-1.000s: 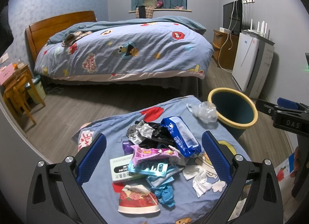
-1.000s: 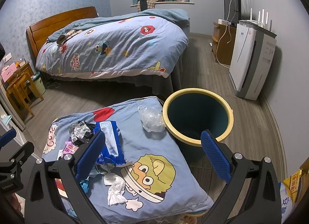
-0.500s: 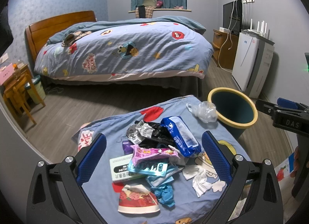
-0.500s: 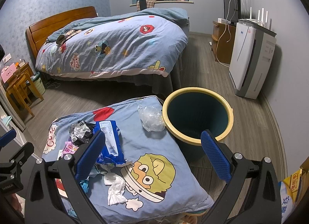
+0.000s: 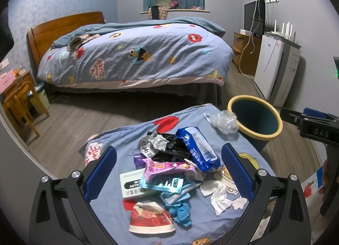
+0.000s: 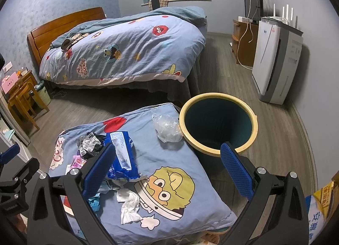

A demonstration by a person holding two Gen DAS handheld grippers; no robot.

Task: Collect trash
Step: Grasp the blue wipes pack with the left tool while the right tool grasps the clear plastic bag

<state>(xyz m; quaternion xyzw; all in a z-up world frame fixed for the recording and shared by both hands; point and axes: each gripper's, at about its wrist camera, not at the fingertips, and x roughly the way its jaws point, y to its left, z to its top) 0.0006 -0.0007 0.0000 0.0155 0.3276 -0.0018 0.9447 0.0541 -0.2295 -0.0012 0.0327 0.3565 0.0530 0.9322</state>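
A pile of trash lies on a blue cartoon-print cushion [image 5: 131,132]: a blue wrapper [image 5: 197,145], a pink packet [image 5: 167,167], a white-green box [image 5: 135,185], a red paper cup [image 5: 150,220], white tissue [image 5: 218,192] and a clear plastic bag [image 5: 222,119]. A yellow-rimmed dark bin [image 5: 254,118] stands at the cushion's right. My left gripper [image 5: 168,173] is open above the pile, empty. My right gripper [image 6: 168,168] is open and empty, above the cushion [image 6: 169,160] beside the bin [image 6: 218,122]. The blue wrapper [image 6: 120,154], tissue [image 6: 129,204] and plastic bag [image 6: 167,126] show there too.
A bed [image 5: 135,54] with a blue cartoon duvet fills the far side. A white air purifier [image 5: 273,71] and a wooden cabinet with a TV [image 5: 252,33] stand along the right wall. A wooden stool [image 5: 19,101] and a small bin [image 5: 39,97] are at the left.
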